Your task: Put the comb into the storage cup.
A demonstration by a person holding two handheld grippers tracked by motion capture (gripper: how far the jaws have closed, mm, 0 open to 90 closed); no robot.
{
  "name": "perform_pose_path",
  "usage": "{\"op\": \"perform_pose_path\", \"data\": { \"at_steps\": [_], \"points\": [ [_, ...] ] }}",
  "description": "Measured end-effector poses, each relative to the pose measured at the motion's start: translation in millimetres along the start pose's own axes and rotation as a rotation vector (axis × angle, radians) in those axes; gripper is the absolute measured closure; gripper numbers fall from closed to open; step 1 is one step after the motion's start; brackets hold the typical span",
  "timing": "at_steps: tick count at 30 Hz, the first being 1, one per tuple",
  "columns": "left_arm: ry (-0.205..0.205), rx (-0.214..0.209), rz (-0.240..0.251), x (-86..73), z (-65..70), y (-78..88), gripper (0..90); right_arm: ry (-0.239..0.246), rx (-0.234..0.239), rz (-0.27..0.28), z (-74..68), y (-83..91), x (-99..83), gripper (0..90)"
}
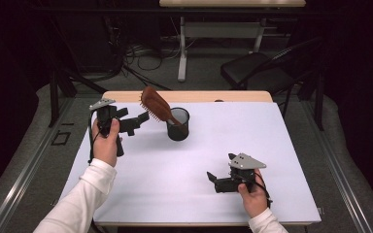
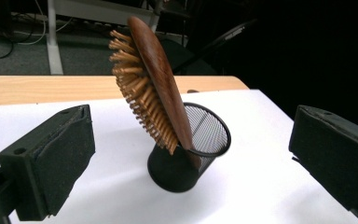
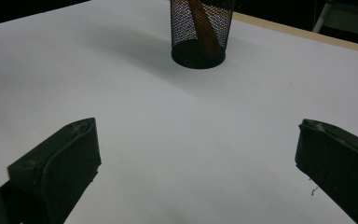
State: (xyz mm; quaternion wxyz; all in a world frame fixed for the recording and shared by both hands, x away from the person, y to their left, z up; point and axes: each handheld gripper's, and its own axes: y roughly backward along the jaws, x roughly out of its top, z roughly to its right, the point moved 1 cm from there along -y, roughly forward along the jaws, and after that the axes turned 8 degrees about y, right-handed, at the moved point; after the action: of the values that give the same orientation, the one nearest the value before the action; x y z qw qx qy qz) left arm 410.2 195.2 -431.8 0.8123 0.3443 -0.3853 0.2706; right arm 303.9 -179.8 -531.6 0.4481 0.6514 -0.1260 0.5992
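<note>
So the wooden hairbrush [image 2: 151, 79] is standing handle-down in the black mesh cup [image 2: 200, 154], leaning hard toward the left side of the table, head and bristles sticking way up past the rim. The cup sits on the white tabletop [image 1: 184, 179] toward the far edge, a bit left of middle.

The left gripper [image 1: 138, 121] is just beside the brush head, jaws spread wide and holding nothing. In its own view the brush sits between the two pads [image 2: 63, 158] but farther off, so I'd guess it's lining up for a grab, though it could just as well have let go; hard to call from here.

If it's going for the grab: pinch the flat wooden back and the bristle face square, higher up on the head, and lift along the lean so the cup doesn't tip over.

The left hand [image 1: 108, 141] holds its gripper raised, pointing right at the brush. The right gripper [image 1: 214, 180] rests low near the front edge, well apart from the cup, also wide open and empty, aimed roughly at it.
</note>
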Motion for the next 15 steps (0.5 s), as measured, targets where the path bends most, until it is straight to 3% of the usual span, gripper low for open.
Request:
{"op": "perform_pose_path", "data": {
  "at_steps": [5, 15],
  "points": [
    [-0.040, 0.003, -0.019, -6.1, 3.6, 3.3, 0.3, -0.002, 0.004, -0.003, 1.3, 0.3, -0.3, 0.0],
    [-0.058, -0.015, -0.049, -22.2, 4.5, 9.5, 0.3, -0.010, 0.005, -0.006, 3.1, 0.2, -1.3, 0.0]
  ]
}}
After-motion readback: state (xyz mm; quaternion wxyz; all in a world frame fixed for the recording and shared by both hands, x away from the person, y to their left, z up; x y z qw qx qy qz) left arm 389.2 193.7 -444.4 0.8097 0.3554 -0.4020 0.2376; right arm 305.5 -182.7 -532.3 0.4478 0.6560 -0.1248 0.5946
